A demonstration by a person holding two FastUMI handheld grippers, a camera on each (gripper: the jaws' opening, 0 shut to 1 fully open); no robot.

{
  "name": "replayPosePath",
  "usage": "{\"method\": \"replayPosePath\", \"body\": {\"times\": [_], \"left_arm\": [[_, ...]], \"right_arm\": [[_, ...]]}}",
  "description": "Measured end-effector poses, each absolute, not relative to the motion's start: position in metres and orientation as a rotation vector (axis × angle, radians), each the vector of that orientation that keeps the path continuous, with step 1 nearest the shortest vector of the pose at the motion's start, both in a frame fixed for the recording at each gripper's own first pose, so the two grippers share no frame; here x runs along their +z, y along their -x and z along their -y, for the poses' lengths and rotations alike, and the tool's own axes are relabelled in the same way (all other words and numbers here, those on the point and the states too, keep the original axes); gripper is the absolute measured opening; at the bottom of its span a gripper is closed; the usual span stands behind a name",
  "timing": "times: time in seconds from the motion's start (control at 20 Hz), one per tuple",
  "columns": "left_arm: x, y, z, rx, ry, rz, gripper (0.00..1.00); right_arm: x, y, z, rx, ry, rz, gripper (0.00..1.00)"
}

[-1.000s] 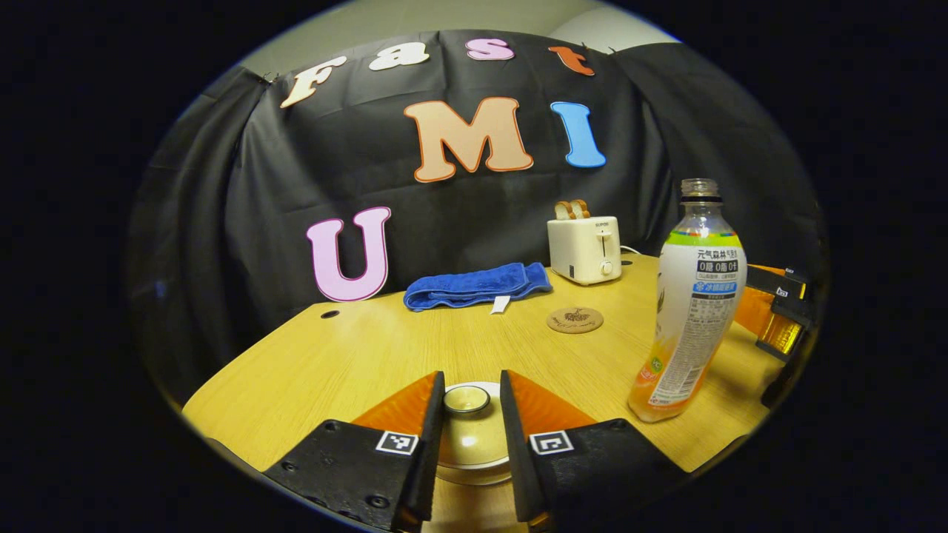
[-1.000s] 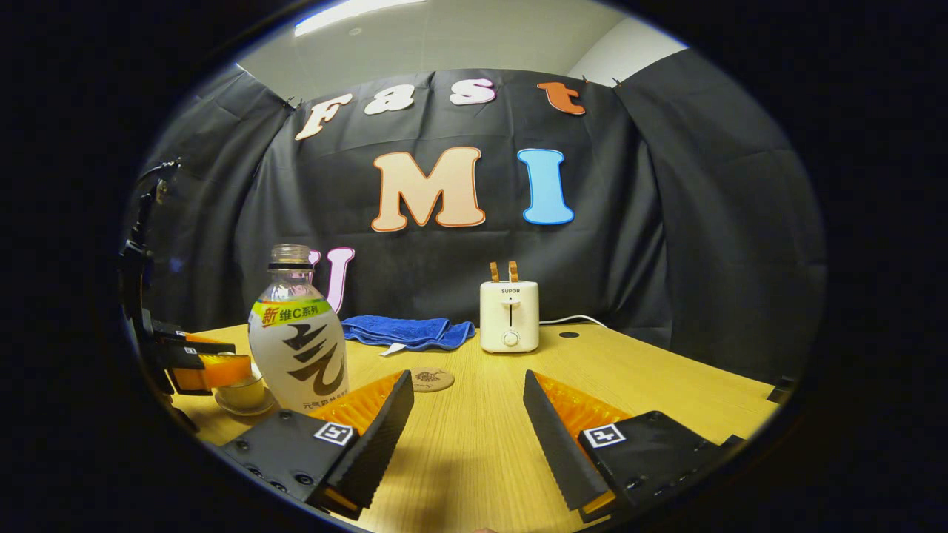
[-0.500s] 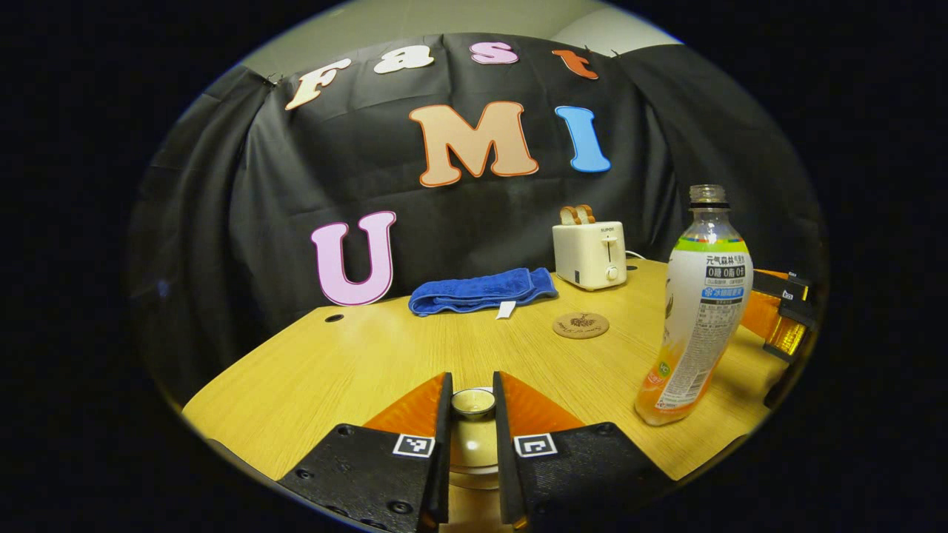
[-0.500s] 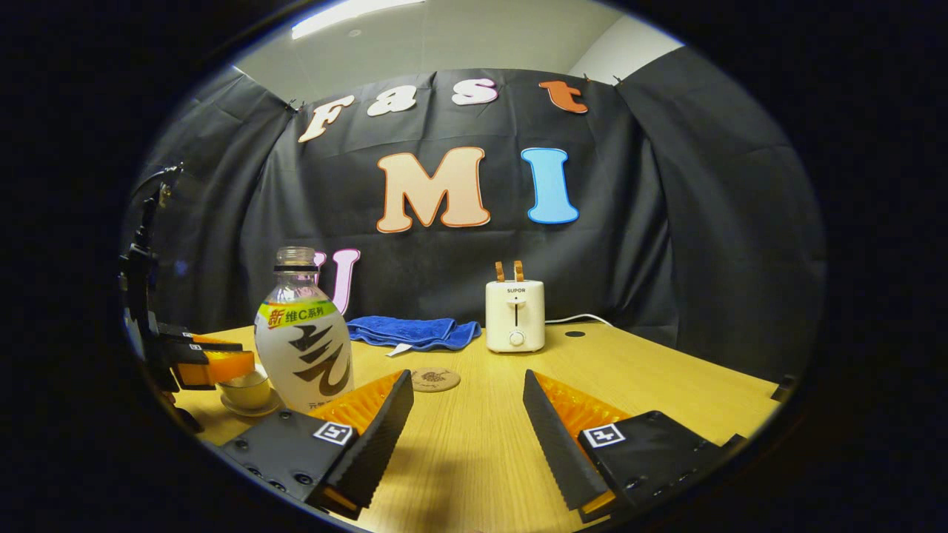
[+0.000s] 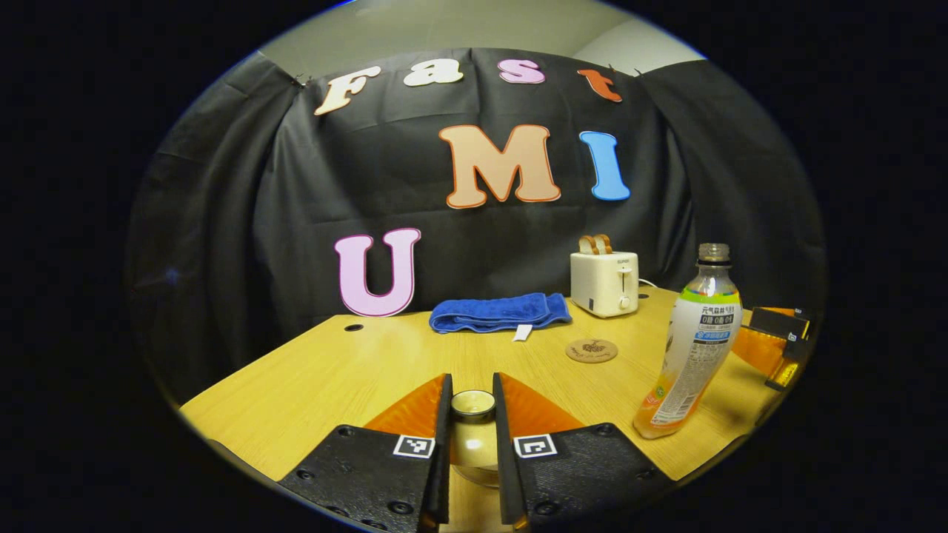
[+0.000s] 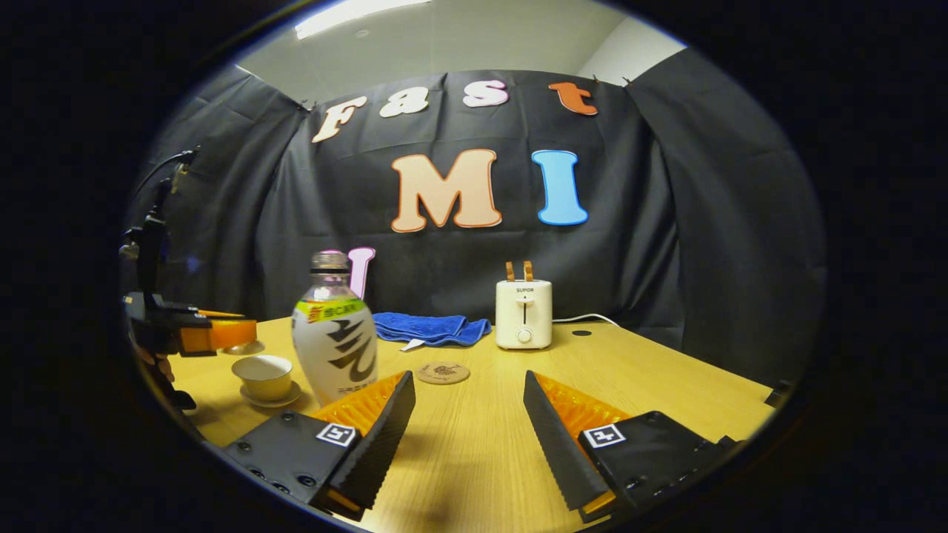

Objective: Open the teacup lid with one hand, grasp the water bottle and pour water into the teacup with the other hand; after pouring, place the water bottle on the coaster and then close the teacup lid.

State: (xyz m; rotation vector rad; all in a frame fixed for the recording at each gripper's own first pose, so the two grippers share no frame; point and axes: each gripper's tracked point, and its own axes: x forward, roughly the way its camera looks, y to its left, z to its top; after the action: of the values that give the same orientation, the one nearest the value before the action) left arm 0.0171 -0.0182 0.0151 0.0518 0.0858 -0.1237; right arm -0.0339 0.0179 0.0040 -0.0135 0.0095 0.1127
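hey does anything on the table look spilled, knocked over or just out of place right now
Nothing stands out. The water bottle stands upright with no cap, the teacup sits open on its saucer, and its lid is held in the left gripper. No spill shows on the table.

left tongs (image 5: 471, 437) closed on lid (image 5: 472, 403), raised (off teacup (image 6: 266, 376))
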Motion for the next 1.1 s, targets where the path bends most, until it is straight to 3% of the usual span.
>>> {"method": "replayPosePath", "body": {"times": [0.15,1.1], "left_arm": [[0.019,-0.011,-0.002,-0.088,-0.057,-0.074,0.24],[0.003,0.006,-0.067,0.026,-0.027,-0.095,0.24]], "right_arm": [[0.002,0.044,-0.036,0.164,0.017,-0.024,0.98],[-0.030,0.028,-0.119,0.335,0.031,-0.173,0.92]]}}
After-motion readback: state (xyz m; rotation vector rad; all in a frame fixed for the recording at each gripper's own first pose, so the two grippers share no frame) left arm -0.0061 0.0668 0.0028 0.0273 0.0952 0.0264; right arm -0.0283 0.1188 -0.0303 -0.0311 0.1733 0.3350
